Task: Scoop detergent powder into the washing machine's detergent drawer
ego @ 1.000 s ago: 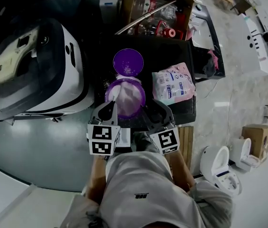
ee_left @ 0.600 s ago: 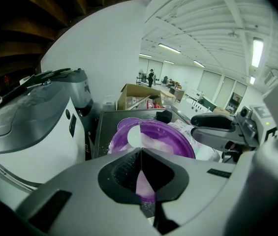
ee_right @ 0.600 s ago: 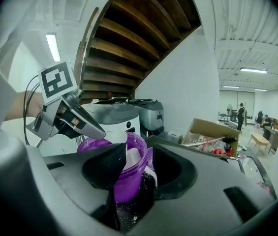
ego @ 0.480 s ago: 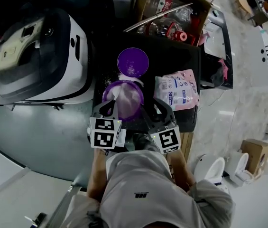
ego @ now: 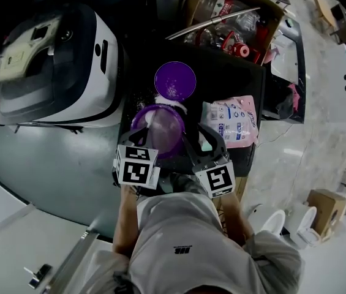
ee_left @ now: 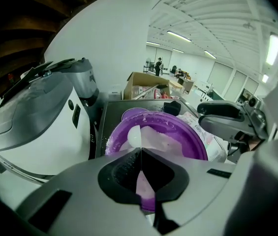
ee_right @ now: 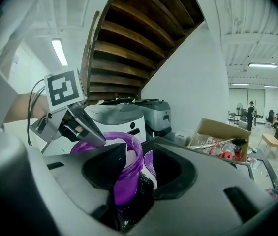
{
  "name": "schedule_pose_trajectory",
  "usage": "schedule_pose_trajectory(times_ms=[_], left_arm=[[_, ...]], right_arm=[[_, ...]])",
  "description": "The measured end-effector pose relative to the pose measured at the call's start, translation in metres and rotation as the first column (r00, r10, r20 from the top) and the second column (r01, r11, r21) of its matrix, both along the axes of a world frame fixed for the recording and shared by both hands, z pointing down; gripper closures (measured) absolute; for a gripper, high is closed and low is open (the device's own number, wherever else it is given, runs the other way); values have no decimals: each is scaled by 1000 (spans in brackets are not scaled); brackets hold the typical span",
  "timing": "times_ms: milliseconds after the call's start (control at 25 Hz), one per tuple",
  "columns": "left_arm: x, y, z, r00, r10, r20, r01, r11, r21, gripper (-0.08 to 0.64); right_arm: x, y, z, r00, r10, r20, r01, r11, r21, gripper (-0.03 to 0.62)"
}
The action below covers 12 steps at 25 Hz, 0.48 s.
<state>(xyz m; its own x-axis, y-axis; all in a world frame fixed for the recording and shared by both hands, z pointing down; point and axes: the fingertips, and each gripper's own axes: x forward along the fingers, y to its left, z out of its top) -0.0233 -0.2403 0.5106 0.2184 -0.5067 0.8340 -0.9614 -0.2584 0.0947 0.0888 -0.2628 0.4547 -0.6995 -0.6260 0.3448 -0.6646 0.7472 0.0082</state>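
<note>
An open purple tub (ego: 158,127) of white detergent powder stands on the black table (ego: 221,78), beside the white washing machine (ego: 50,66). Its purple lid (ego: 175,80) lies just behind it. My left gripper (ego: 143,138) is at the tub's near left rim, shut on the thin handle of a white scoop (ee_left: 135,135) whose bowl rests in the powder (ee_left: 166,139). My right gripper (ee_right: 129,173) is shut on the tub's near right wall (ee_right: 124,176). In the right gripper view the left gripper (ee_right: 87,132) shows over the tub. I cannot see the detergent drawer.
A pink detergent bag (ego: 231,120) lies right of the tub. A cardboard box (ego: 234,17) of bottles and a metal rod sits behind the table. A second grey machine (ee_right: 153,114) stands further back. The floor (ego: 319,133) lies to the right.
The head view has shifted, so the table sits a little further right. Both grippers stay at the tub; the left one's marker cube has turned slightly.
</note>
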Motion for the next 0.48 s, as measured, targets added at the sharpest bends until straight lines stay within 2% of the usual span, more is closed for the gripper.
schedule_pose_trajectory(times_ms=[480], left_arm=[[18,-11,5,993,102,58,-98,992,-78,543]], right_arm=[[9,-10,-2,1000,12,10,-11,999,-30,423]])
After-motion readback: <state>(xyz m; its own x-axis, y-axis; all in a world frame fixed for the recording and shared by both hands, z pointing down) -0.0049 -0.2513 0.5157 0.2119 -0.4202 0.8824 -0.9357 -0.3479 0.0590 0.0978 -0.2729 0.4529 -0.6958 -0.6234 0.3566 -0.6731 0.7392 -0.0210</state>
